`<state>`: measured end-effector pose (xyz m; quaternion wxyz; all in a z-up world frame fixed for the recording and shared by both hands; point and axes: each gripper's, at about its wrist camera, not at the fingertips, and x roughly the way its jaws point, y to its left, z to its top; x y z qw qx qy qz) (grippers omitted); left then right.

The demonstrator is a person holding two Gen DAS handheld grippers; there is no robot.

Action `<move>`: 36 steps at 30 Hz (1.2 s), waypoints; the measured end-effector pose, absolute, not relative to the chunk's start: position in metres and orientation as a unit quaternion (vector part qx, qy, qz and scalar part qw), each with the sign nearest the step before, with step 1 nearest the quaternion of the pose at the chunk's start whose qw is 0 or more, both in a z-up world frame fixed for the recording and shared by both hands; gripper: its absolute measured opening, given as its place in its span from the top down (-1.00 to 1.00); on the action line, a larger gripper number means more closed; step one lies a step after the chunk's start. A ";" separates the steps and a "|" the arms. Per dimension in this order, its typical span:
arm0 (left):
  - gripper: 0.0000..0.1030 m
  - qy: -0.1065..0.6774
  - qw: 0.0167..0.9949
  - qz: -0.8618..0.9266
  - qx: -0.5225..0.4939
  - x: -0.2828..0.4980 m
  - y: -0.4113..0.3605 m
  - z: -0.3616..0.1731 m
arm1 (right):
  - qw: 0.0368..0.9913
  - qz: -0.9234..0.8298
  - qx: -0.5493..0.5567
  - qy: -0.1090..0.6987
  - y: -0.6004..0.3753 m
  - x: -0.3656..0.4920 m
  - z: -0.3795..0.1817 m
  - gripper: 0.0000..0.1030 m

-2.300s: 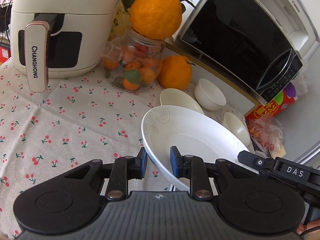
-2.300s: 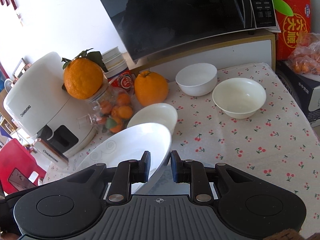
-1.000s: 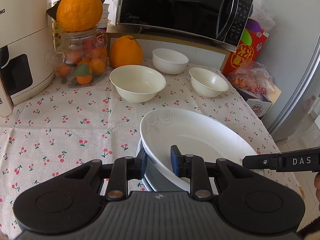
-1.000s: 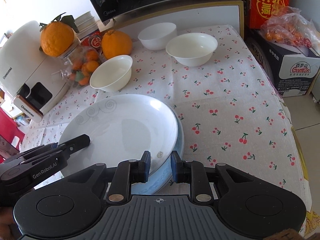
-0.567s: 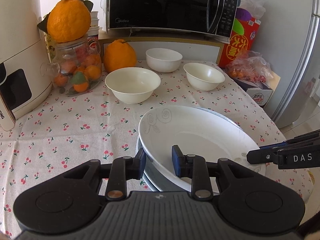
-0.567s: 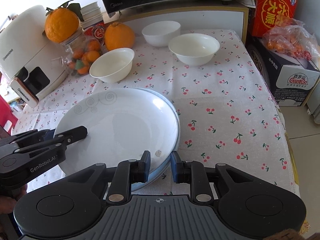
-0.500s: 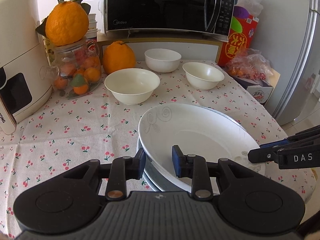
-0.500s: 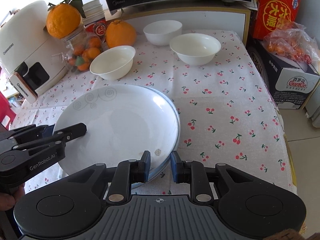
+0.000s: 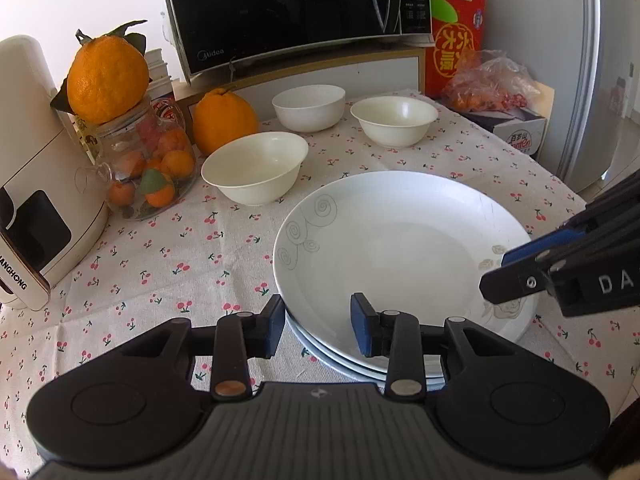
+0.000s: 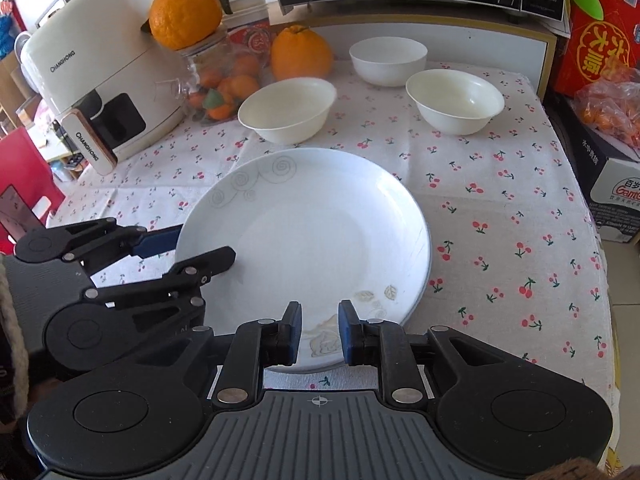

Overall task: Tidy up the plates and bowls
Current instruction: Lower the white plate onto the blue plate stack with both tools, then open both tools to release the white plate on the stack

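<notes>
At the near edge of the counter (image 9: 160,264), the left tool (image 9: 318,322) straddles the rim of the top plate (image 9: 400,248) — jaws opening, pads clear of the rim. The right tool (image 10: 319,334) sits at the opposite rim, jaws narrow; whether its pads press the plate cannot be told. The plate lies on a stack of plates (image 9: 340,354) on the cherry-print cloth. Beyond stand three white bowls — the nearest bowl (image 9: 256,166), the back bowl (image 9: 308,106), the right bowl (image 9: 394,120) — all apart.
</notes>
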<state>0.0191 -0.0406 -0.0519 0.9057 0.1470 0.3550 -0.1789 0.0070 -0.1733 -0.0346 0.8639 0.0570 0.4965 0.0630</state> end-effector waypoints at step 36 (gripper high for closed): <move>-0.98 0.410 0.898 -0.151 0.044 0.114 -0.034 0.020 | 0.875 -0.020 0.223 0.430 -0.264 0.119 0.026 -0.91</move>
